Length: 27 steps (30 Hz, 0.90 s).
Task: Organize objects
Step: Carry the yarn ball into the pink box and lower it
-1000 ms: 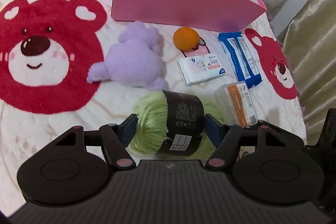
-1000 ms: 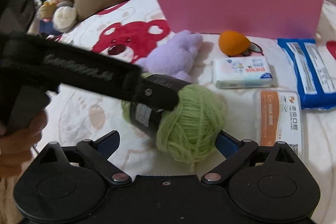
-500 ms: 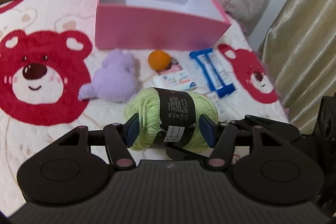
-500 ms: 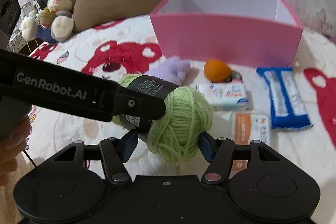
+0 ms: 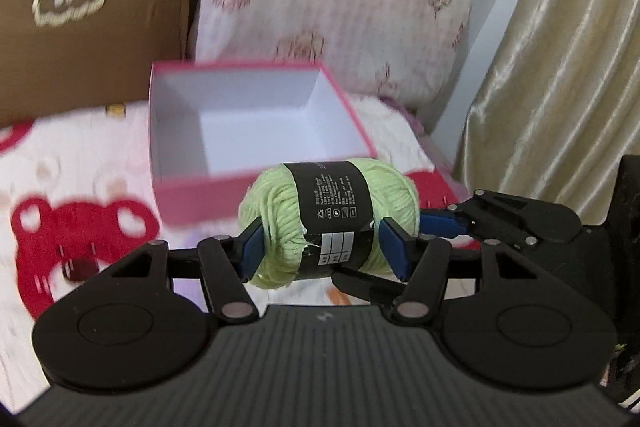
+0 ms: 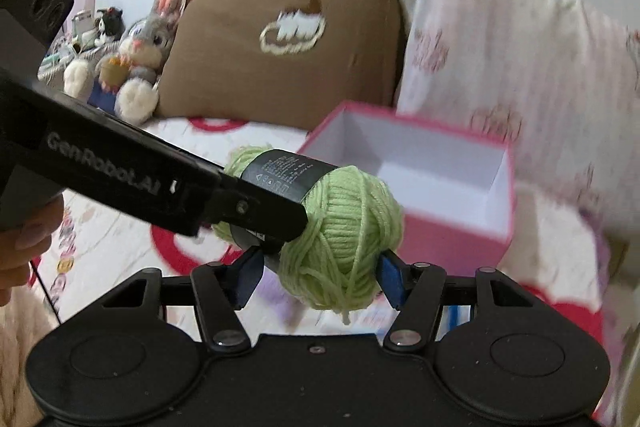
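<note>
Two grippers on one yarn ball (image 5: 328,219), and it's up in the air! The left gripper (image 5: 326,247) has its blue pads clamped on both ends of the ball, squeezing the green strands either side of the black label. From the right wrist view, the right gripper (image 6: 318,273) bites the same ball (image 6: 340,243) across its fat end, jaws about half closed with yarn filling the gap between the pads. A loose strand dangles under it.

The ball hangs clear of the blanket (image 5: 80,167), just in front of the near wall of the pink box (image 5: 192,199) in the left view. That box sits open, white inside, nothing visible in it, top edges all free. In the right view the box (image 6: 452,227) lies behind and to the right of the ball, one corner pointing this way.

Behind the box, a brown pillow (image 6: 288,67) and a pale patterned pillow (image 6: 500,67) lean up close to its far edge, so room is tight back there. A curtain (image 5: 560,47) hangs at the right in the left view. A plush rabbit (image 6: 136,67) sits off by the brown pillow, well apart from the box.

The left gripper's black arm crosses the right view from the left edge to the ball, with a person's hand (image 6: 28,243) below it at the frame edge. The surroundings are blurred.
</note>
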### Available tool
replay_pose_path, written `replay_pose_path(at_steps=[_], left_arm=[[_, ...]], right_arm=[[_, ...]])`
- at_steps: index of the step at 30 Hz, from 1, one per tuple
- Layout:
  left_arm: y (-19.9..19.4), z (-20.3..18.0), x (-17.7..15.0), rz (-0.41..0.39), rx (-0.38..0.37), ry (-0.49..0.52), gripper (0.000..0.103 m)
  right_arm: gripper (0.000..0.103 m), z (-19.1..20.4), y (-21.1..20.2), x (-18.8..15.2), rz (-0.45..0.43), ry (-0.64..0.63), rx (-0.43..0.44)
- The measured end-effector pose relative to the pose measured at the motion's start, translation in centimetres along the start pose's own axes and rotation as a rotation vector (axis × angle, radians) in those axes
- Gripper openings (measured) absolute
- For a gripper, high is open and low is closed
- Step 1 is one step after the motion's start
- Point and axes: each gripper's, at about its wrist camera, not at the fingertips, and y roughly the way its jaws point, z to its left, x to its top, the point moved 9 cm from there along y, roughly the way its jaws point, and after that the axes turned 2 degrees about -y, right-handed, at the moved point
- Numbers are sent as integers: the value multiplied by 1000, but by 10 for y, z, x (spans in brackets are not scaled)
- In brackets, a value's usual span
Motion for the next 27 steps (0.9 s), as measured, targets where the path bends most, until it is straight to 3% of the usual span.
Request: replay_pose_path(at_steps=[5, 11, 15, 20, 27], left_arm=[[24, 8, 55, -25, 35, -4, 58], [79, 36, 94, -5, 80, -55, 58], [122, 65, 101, 34, 111, -118, 58], [168, 96, 105, 70, 120, -207, 58], [213, 118, 108, 96, 173, -194, 58]], right_arm=[[64, -39, 22, 43, -23, 32, 15], [60, -73, 78, 66, 33, 109, 77], [55, -93, 125, 68, 89, 160, 120], [53, -107, 175, 62, 143, 153, 101], [51, -115, 229, 54, 227, 126, 84]])
